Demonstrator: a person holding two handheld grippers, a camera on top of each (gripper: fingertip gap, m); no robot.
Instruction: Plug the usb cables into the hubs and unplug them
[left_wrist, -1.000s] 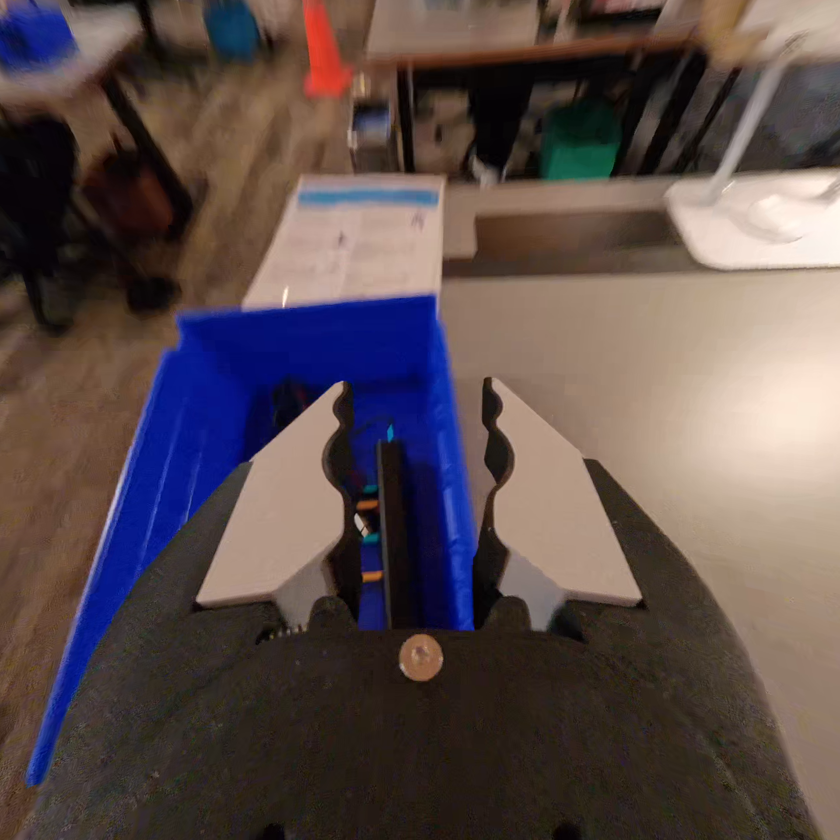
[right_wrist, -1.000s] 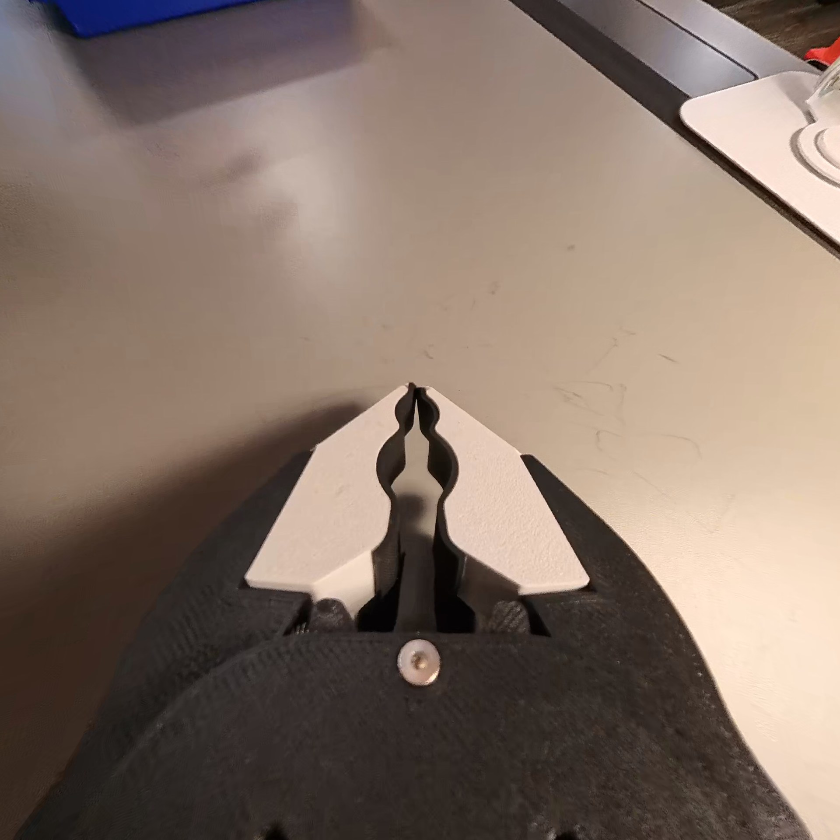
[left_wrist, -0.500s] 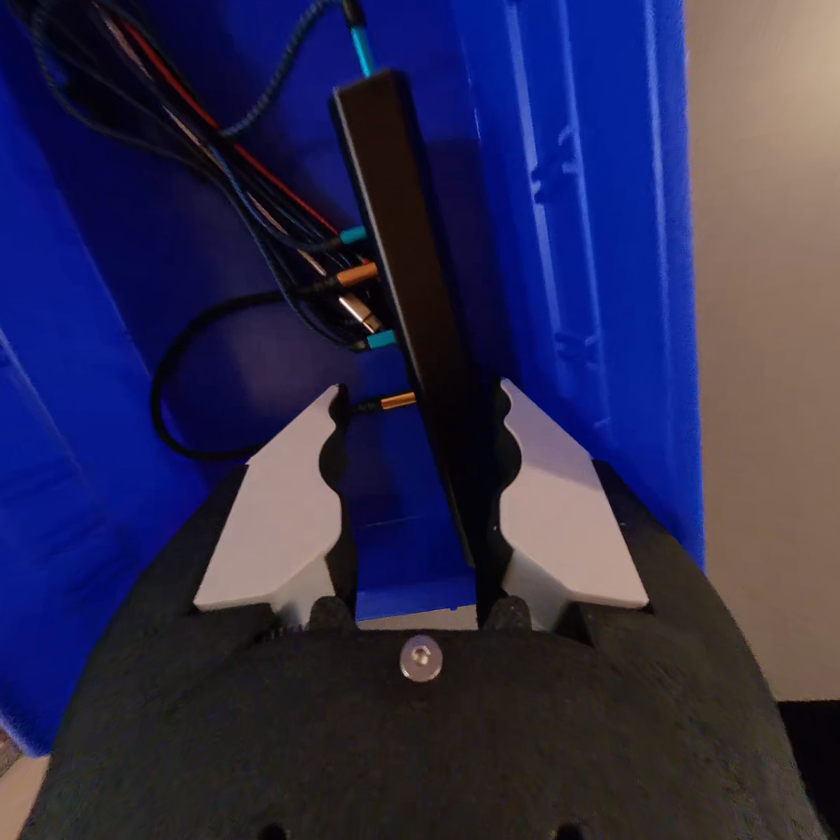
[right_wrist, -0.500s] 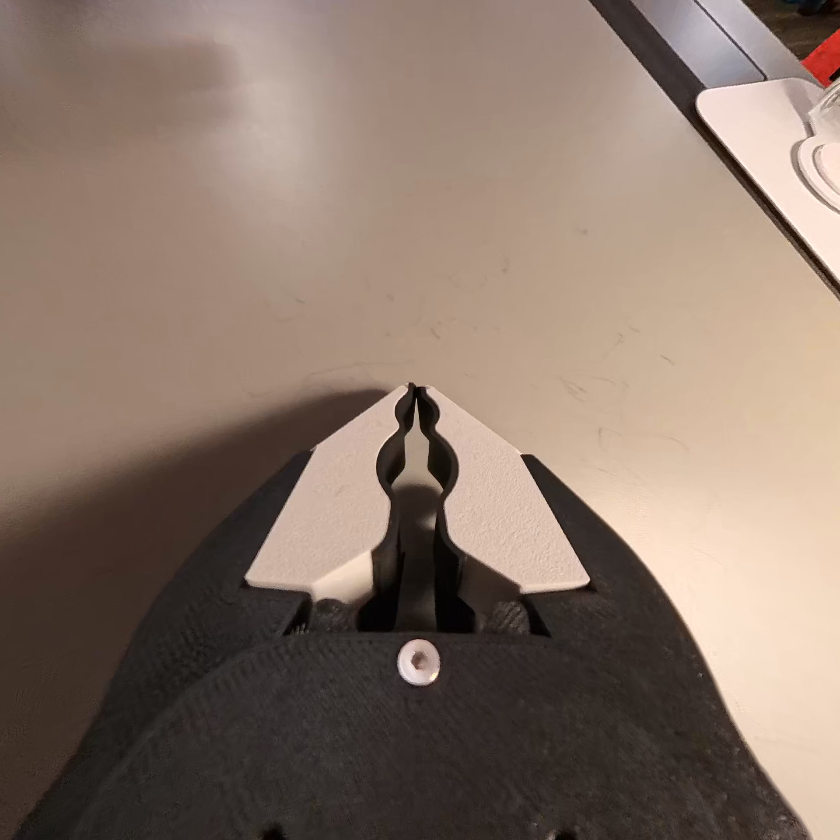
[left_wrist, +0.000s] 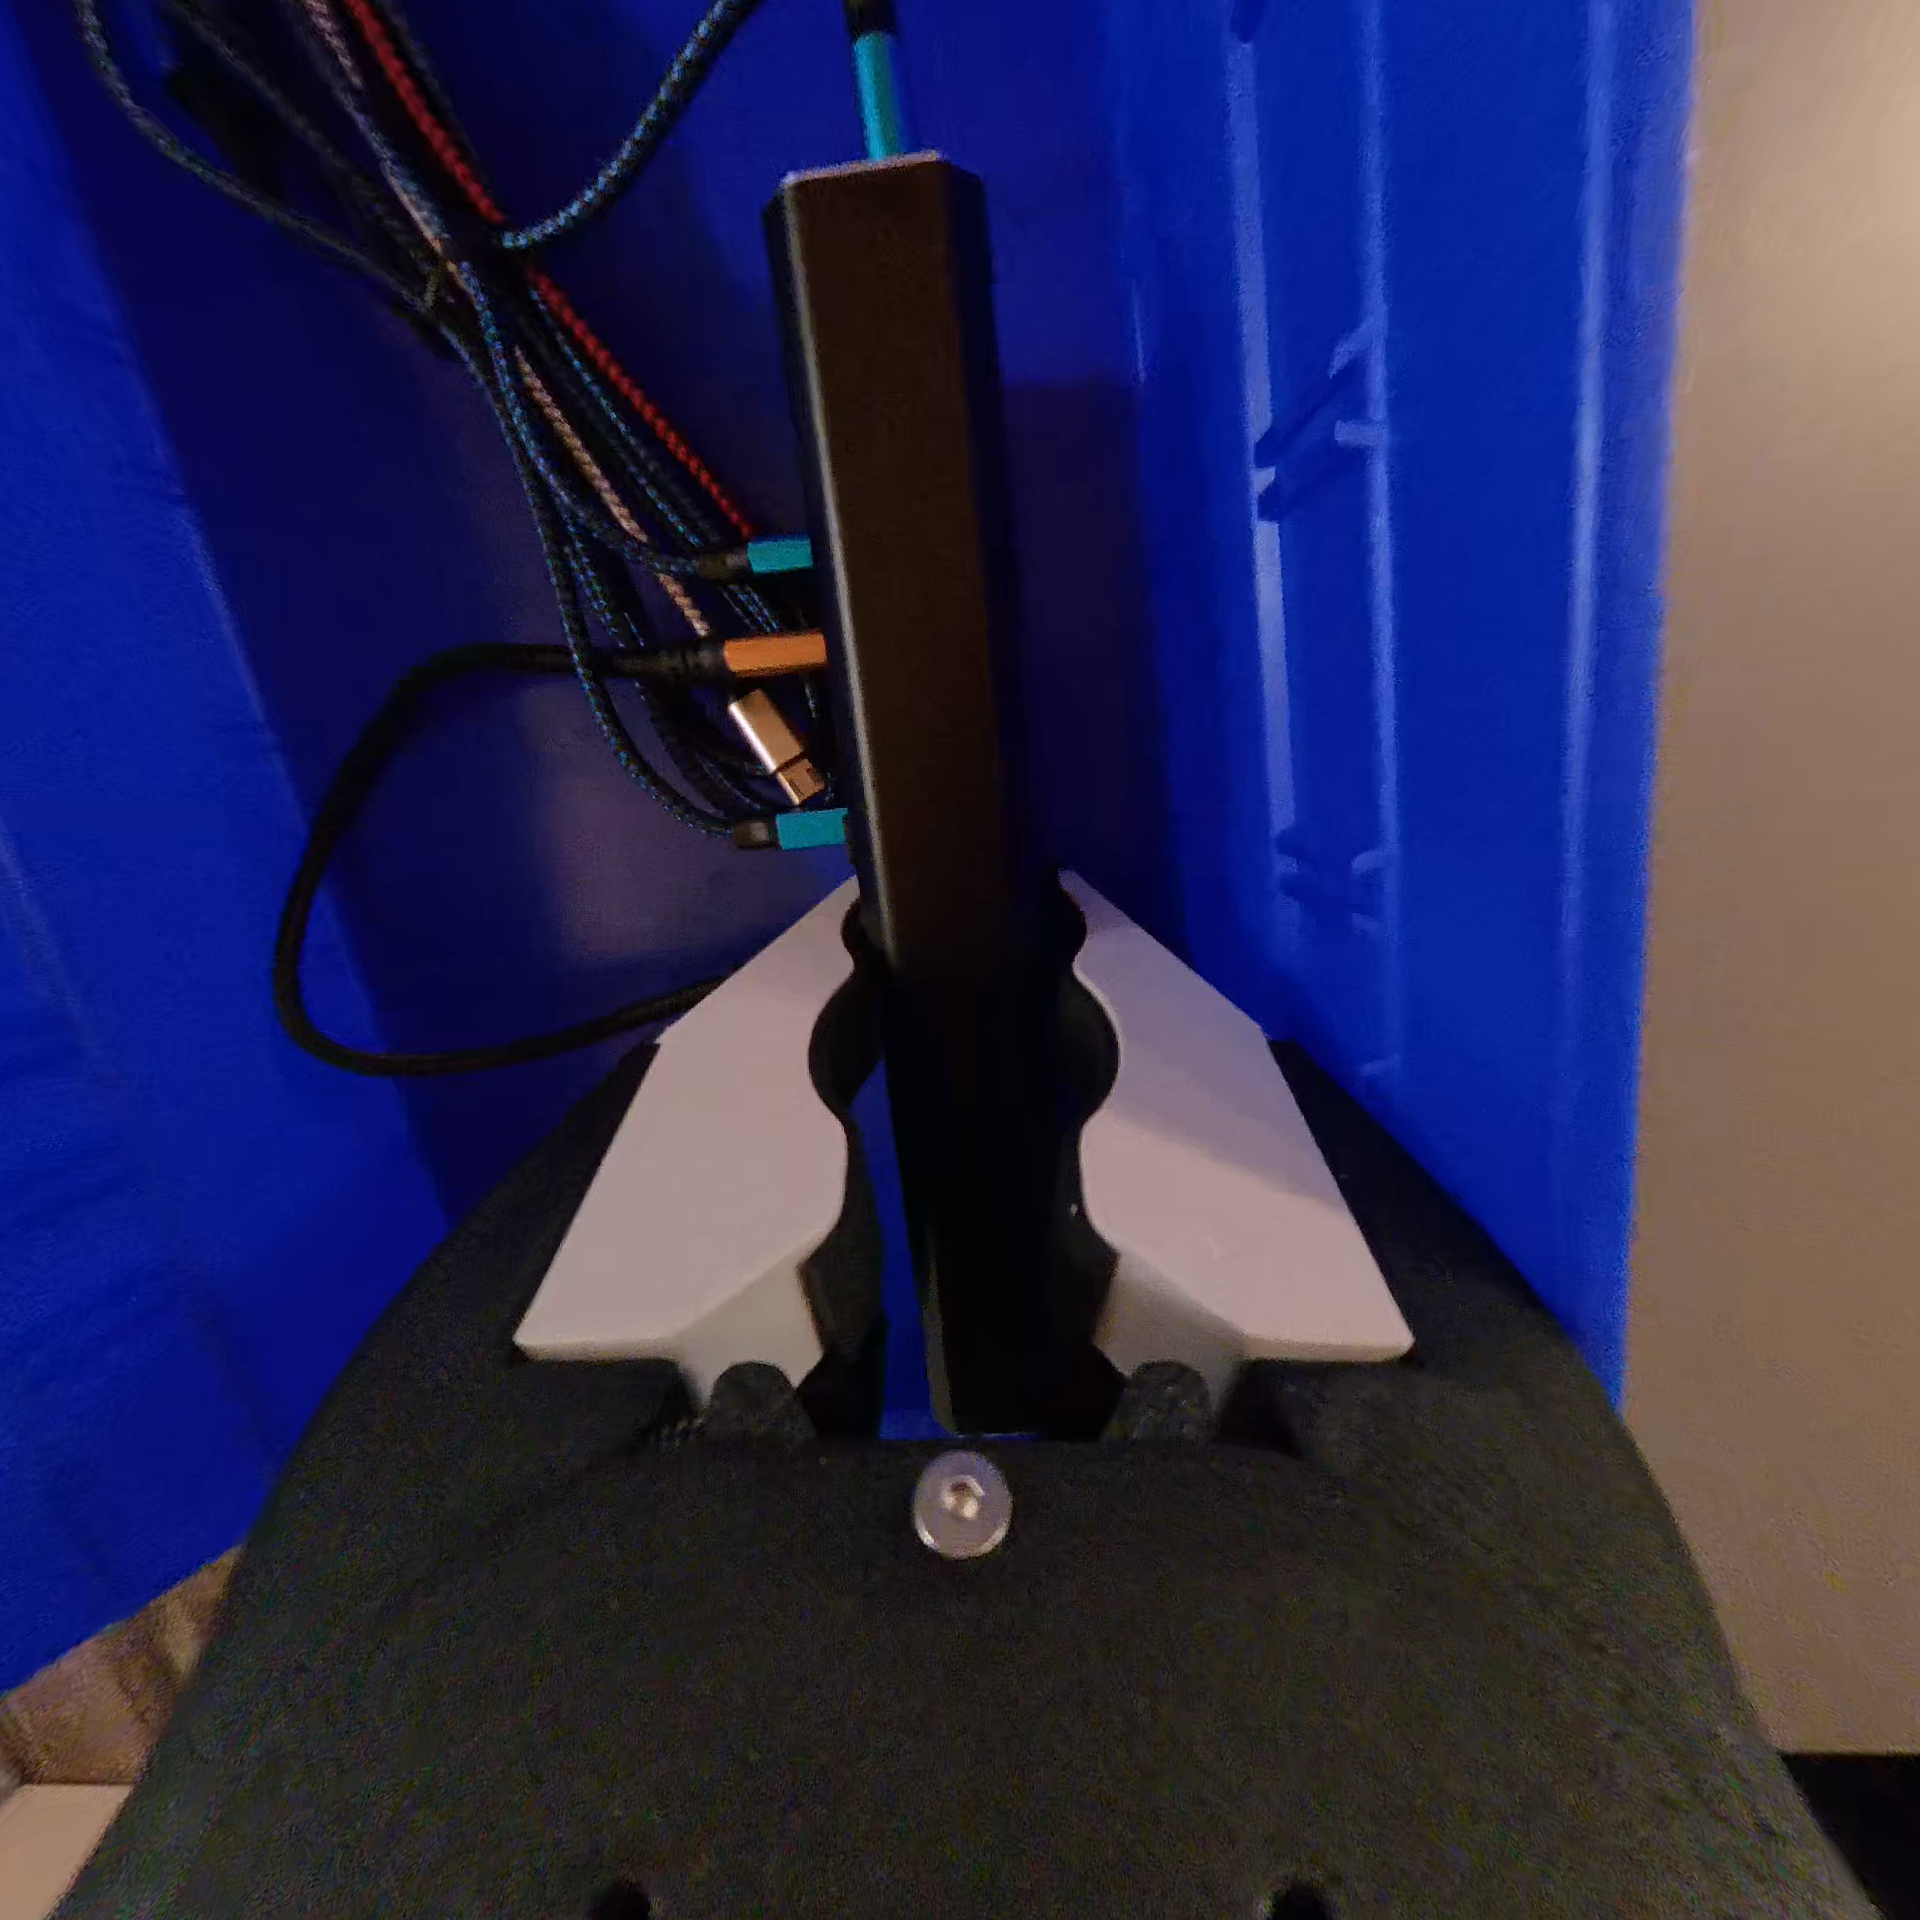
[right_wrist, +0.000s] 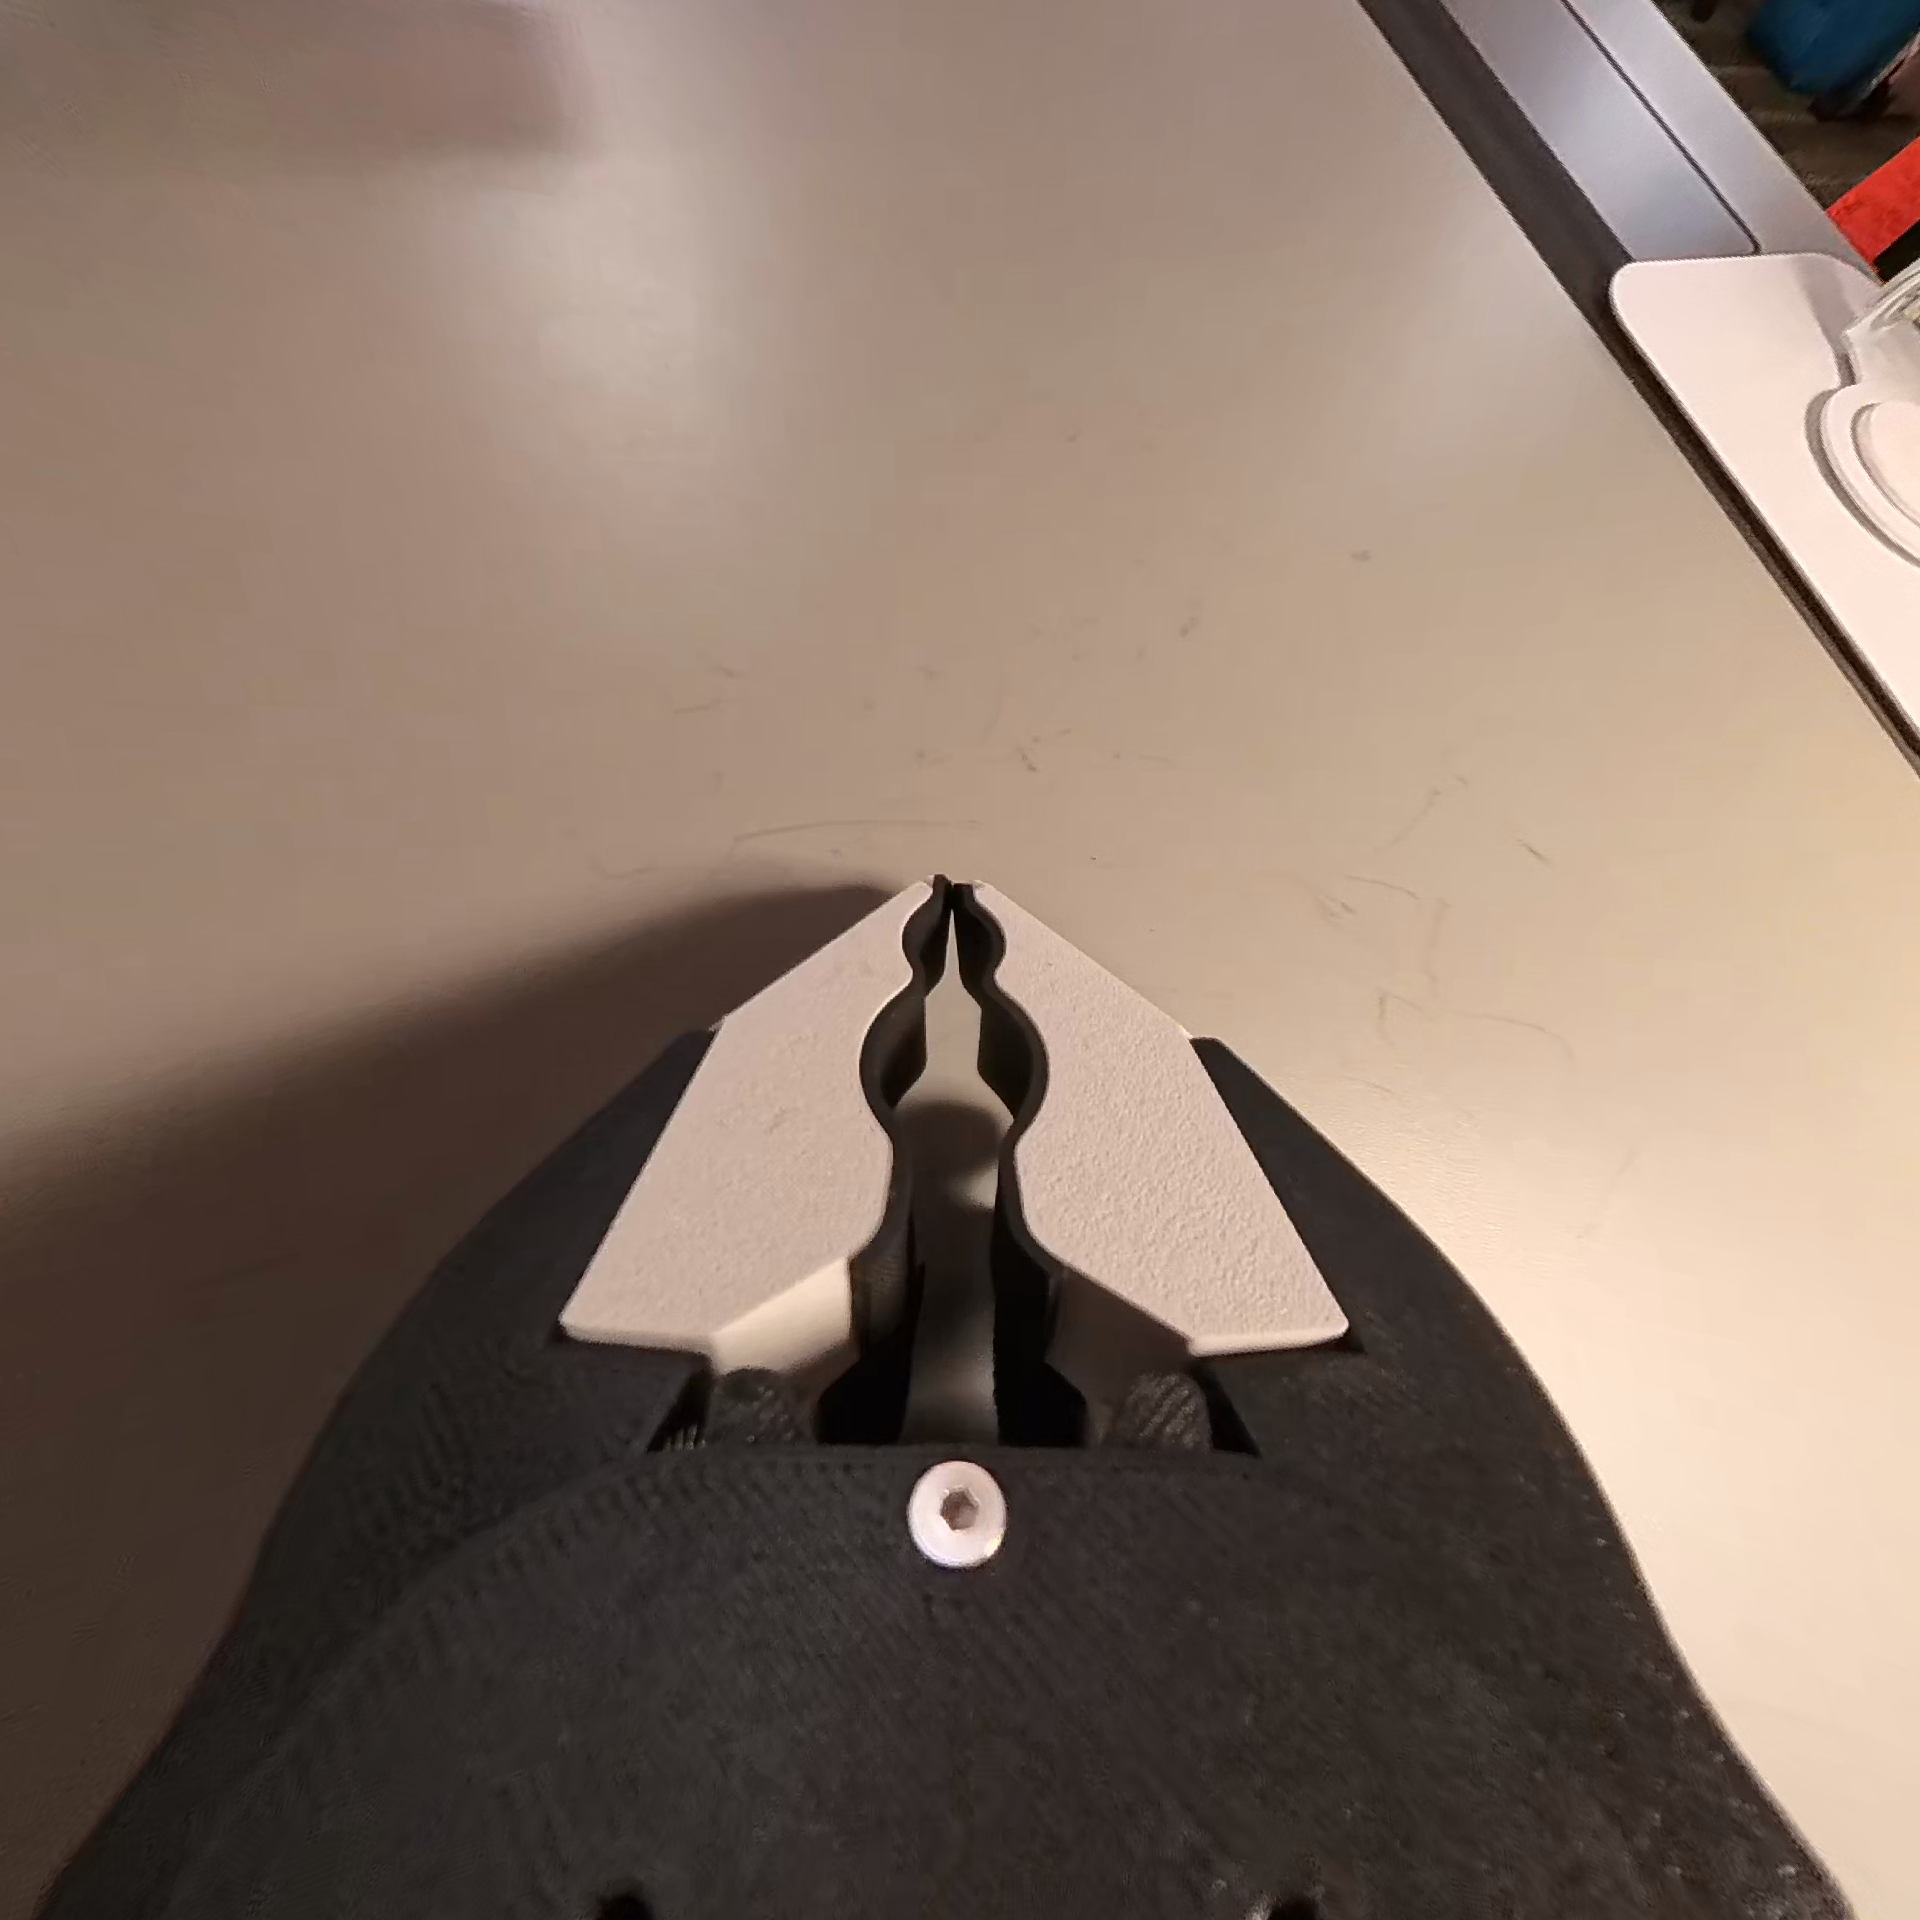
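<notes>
The left gripper (left_wrist: 961, 904) was clamped on the black hub (left_wrist: 904, 582), cables (left_wrist: 540, 416) seemingly plugged, inside the blue bin (left_wrist: 1351, 520). It wanted lifting straight, slowly. The right gripper (right_wrist: 951, 883) hovered, jaws together, empty.

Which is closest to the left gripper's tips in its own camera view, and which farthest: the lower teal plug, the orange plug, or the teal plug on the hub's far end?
From the left gripper:
1. Lower teal plug, just left of the hub.
2. Orange plug, higher on that side.
3. End teal plug, farthest.
</notes>
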